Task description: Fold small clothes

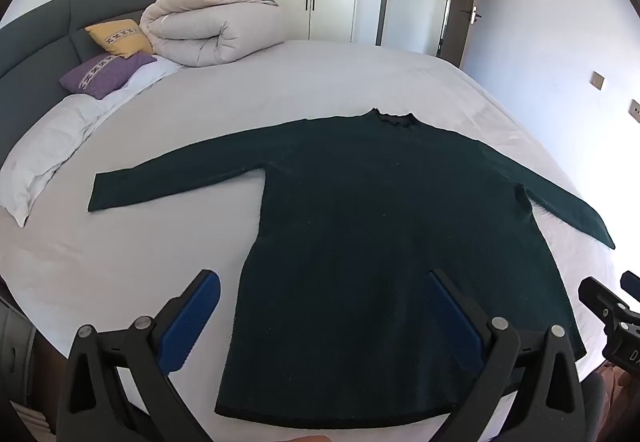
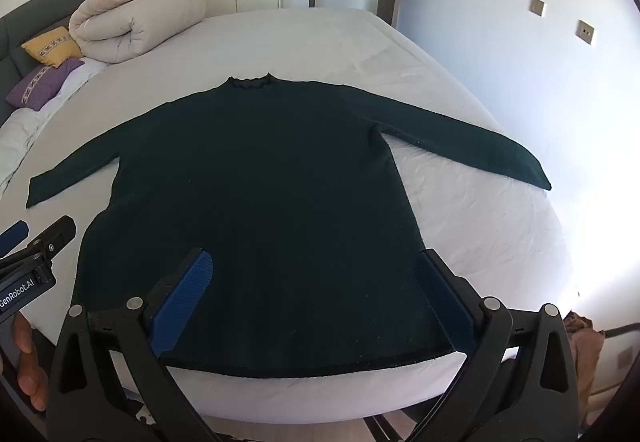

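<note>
Sweater, dark green, lies flat on the white bed, hem near, collar far, sleeves spread left and right. Both claws hover above the hem edge, jaws wide and empty: the left gripper over the near-left corner, the right gripper nearer the right side seam and sleeve.

Dark green sweater on white sheet; yellow pillow and purple pillow, patterned bands.
</note>
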`<state>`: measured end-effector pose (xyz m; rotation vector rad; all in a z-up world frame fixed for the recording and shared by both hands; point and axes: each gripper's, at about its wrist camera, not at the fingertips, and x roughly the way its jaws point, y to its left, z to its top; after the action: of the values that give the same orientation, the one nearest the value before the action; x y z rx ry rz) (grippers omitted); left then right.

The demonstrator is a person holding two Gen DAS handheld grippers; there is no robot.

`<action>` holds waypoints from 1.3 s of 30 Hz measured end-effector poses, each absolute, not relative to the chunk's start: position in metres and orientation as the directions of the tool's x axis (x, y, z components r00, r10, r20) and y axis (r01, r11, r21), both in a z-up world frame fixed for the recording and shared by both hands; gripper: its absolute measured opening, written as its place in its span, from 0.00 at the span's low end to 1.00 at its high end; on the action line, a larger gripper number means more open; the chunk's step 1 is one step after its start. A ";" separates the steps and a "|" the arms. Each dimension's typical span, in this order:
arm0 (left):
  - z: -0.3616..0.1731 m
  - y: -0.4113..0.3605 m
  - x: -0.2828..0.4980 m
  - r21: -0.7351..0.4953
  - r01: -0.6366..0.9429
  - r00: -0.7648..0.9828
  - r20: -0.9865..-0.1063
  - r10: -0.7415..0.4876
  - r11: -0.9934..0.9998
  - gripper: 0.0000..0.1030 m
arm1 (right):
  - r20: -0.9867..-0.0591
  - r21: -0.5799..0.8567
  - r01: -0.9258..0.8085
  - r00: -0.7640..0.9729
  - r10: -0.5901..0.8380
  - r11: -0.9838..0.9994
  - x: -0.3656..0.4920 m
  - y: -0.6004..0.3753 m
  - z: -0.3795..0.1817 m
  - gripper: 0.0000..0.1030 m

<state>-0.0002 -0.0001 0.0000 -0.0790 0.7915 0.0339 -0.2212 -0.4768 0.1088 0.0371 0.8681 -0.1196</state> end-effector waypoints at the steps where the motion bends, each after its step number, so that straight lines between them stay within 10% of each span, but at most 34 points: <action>1: 0.000 0.000 0.000 -0.059 -0.059 0.702 -0.713 0.000 0.996 1.00 | -0.763 -0.019 0.121 0.640 -0.092 0.993 -0.221 -0.477 0.109 1.00; 39: -0.023 0.013 -0.007 -0.068 -0.078 0.674 -0.739 0.002 0.995 1.00 | -0.776 -0.046 0.109 0.622 -0.104 0.993 -0.226 -0.467 0.092 1.00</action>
<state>-0.0075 0.0128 -0.0234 -0.0964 0.8302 0.0451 -0.2257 -0.4673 0.0922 0.0056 0.8913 -0.1220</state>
